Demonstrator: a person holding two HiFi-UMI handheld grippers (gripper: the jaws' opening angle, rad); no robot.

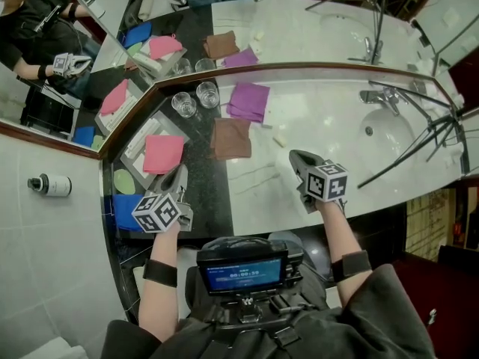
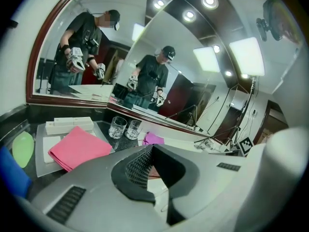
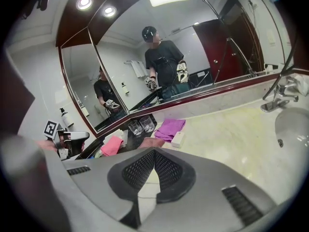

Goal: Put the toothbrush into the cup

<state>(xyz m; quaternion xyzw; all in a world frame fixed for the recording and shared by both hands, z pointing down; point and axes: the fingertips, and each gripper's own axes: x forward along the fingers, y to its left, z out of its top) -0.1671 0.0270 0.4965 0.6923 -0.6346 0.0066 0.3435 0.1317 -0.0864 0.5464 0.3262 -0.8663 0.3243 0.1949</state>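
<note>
Marble counter (image 1: pixel 329 118) runs beneath a wall of mirrors, with a dark slab (image 1: pixel 202 185) at its left end and a sink (image 1: pixel 400 144) at the right of the head view. Two glasses (image 1: pixel 207 93) stand at the back of the dark slab, upper left of centre. A purple cloth (image 1: pixel 249 100) lies just beside them, a brown cloth (image 1: pixel 230 137) below that, and a pink cloth (image 1: pixel 163 153) further left. A small white box (image 1: pixel 280 139) sits on the marble near the brown cloth.

The toothbrush cannot be picked out for certain. A thin pale streak (image 1: pixel 251 174) on the marble, between the two grippers, may be it, though it could be veining in the stone.

The left gripper (image 1: pixel 179 172) hangs over the dark slab in the lower left. Its own view shows its fingers (image 2: pixel 140 166) pressed together with nothing between them. The right gripper (image 1: pixel 296 156) hangs over the marble right of centre, its fingers (image 3: pixel 166 168) likewise pressed together and empty.

Nothing is picked up yet, so the task seems to be at its very start. The next move calls for spreading one gripper's fingers, lowering it onto the toothbrush and pinching the handle. It would then be carried to a glass at the upper left.
</note>
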